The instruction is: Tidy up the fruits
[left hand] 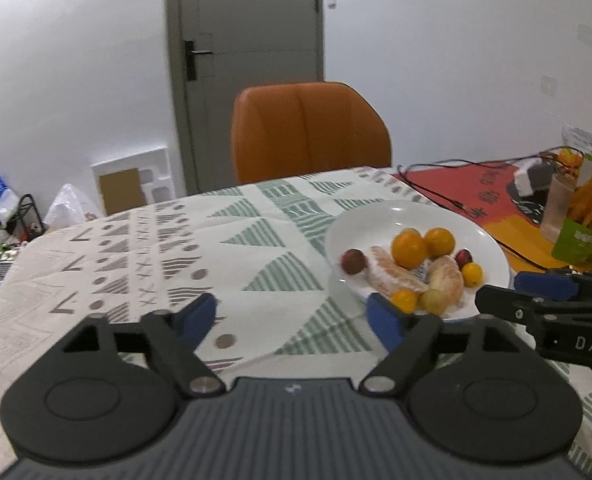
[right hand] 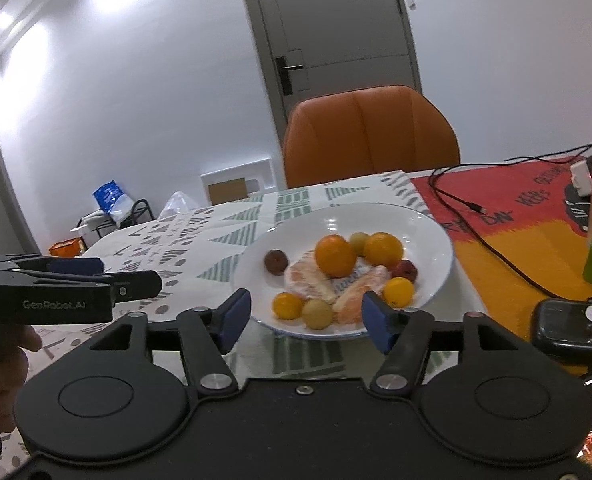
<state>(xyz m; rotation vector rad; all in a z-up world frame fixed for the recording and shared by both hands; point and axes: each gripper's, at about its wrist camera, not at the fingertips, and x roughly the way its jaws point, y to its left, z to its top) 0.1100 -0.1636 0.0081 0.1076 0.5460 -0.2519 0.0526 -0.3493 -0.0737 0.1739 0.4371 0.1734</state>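
Note:
A white plate (left hand: pixel 376 220) (right hand: pixel 336 216) stands on the patterned tablecloth and holds the fruit. On it lie two oranges (left hand: pixel 409 250) (right hand: pixel 335 256), peeled citrus segments (left hand: pixel 388 276) (right hand: pixel 310 284), small yellow fruits (right hand: pixel 399 291) and small dark red fruits (left hand: pixel 353 261) (right hand: pixel 276 261). My left gripper (left hand: pixel 292 318) is open over the cloth, left of the plate, with nothing between its fingers. My right gripper (right hand: pixel 306 320) is open just in front of the plate's near rim, also with nothing in it. Each gripper shows at the edge of the other's view, my right gripper (left hand: pixel 500 288) and my left gripper (right hand: pixel 130 274).
An orange chair (left hand: pixel 308 132) stands behind the table. To the right of the plate lie a red and orange mat (right hand: pixel 516 216), a black cable (right hand: pixel 476 224), a green snack bag (left hand: pixel 588 224) and a black device (right hand: pixel 572 328). Bags and a rack sit on the floor at left.

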